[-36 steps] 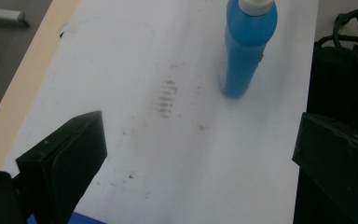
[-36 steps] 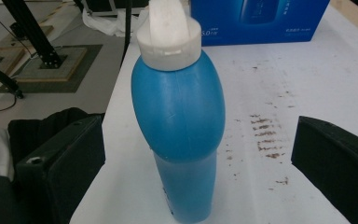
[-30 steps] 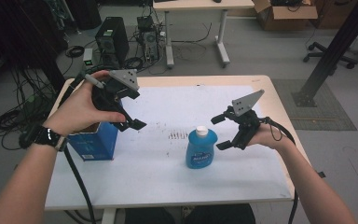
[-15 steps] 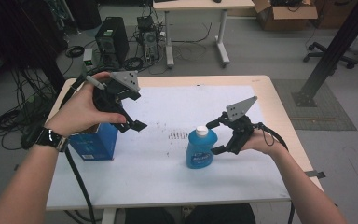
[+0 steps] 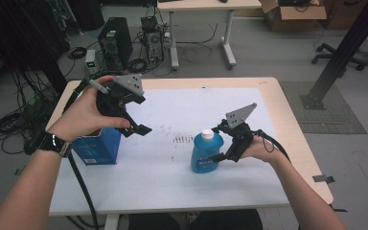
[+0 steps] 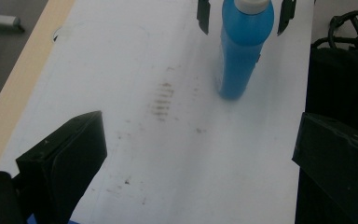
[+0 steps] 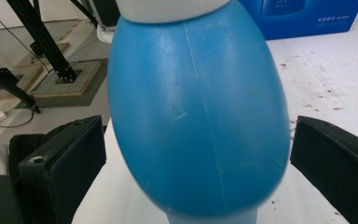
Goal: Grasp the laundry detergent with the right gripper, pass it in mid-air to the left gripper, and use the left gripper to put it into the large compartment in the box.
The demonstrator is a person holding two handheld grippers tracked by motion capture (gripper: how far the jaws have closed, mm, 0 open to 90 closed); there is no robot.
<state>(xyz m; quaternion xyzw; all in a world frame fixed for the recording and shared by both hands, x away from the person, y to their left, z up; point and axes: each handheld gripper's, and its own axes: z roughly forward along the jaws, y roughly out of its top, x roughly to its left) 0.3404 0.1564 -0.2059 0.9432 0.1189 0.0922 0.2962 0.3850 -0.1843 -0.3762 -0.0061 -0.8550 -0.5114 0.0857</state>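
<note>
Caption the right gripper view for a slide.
Open right gripper straddling the upright blue bottle, jaws not yet touching.

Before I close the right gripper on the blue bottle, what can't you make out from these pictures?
- Blue bottle: label print too small in the high view; base cut off in the right gripper view.
- White cap: top cropped in both gripper views.
- Blue box: mostly hidden behind the left hand in the high view; print blurred in the right gripper view.
- Right gripper: open, astride the bottle; jaw contact unclear.

Blue bottle (image 5: 205,154) w/ white cap, upright on table, betw. right claw (image 5: 219,143) jaws
</note>
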